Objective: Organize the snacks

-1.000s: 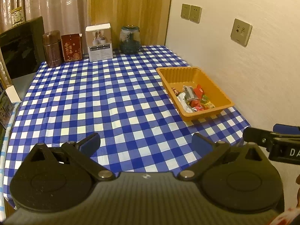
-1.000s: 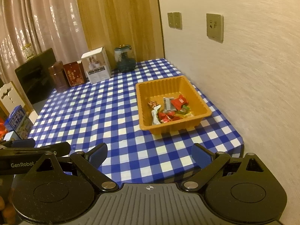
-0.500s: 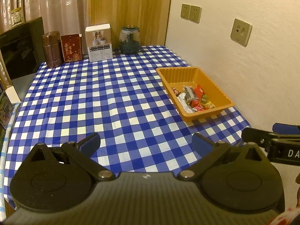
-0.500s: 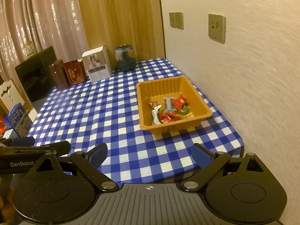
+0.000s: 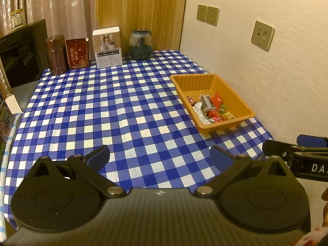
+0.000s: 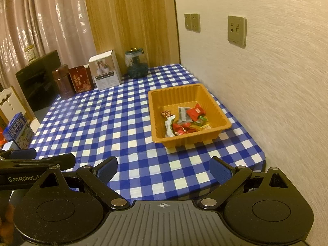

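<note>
left gripper (image 5: pixel 159 156) hangs above the near edge of the table (image 5: pixel 102 106), blue pads spread wide, nothing between them. right gripper (image 6: pixel 163 167) is the same story: fingers wide apart, empty, held over the near right corner of the checked cloth. each gripper pokes into the other's view at the side, the right one at the right edge of the left view, the left one at the left edge of the right view.

the snacks (image 6: pixel 184 121) sit in the orange tray (image 6: pixel 217 104), heaped toward its near half: a red packet (image 6: pixel 196 111), a grey one (image 6: pixel 184 113) beside it, a white twisted wrapper (image 6: pixel 169 126) by the left wall, more red wrappers at the front, a green and a yellow piece near the right. the far half of the tray shows bare floor. the tray rests on the cloth close to the wall (image 6: pixel 266 71), well ahead of both grippers.

along the far edge, in a row: a brown canister (image 5: pixel 55 55), a red tin (image 5: pixel 77 53), a white box (image 5: pixel 107 47), a dark glass jar (image 5: pixel 141 44). a black screen (image 5: pixel 20 53) stands at the far left. sockets (image 5: pixel 207 17) on the wall, curtain (image 5: pixel 51 8) behind. a blue carton (image 6: pixel 18 132) sits off the left side in the right view.
</note>
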Motion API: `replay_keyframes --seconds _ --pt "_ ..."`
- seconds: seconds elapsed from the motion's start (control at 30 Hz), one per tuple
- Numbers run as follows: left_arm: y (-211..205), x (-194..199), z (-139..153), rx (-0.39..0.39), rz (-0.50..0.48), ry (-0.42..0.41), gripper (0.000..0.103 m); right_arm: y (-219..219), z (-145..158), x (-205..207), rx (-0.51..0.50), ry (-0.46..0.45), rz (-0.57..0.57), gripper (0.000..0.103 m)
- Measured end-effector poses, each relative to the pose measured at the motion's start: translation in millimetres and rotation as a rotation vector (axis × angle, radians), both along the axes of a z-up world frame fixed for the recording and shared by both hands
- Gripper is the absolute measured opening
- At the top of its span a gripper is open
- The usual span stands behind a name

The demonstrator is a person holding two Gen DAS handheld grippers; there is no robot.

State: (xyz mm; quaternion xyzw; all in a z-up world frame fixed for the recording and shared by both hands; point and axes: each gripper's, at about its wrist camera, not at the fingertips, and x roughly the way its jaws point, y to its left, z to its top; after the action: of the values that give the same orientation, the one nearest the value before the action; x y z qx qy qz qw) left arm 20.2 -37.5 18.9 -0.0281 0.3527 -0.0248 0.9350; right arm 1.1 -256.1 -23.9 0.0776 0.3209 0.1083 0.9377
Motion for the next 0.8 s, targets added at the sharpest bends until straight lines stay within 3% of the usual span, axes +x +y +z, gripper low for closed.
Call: replay_keyframes --seconds 0.8 --pt "-3.7 0.7 0.5 -0.001 -0.001 0.0 0.103 -5.3 -2.6 2.8 -0.001 0.001 -0.003 0.096"
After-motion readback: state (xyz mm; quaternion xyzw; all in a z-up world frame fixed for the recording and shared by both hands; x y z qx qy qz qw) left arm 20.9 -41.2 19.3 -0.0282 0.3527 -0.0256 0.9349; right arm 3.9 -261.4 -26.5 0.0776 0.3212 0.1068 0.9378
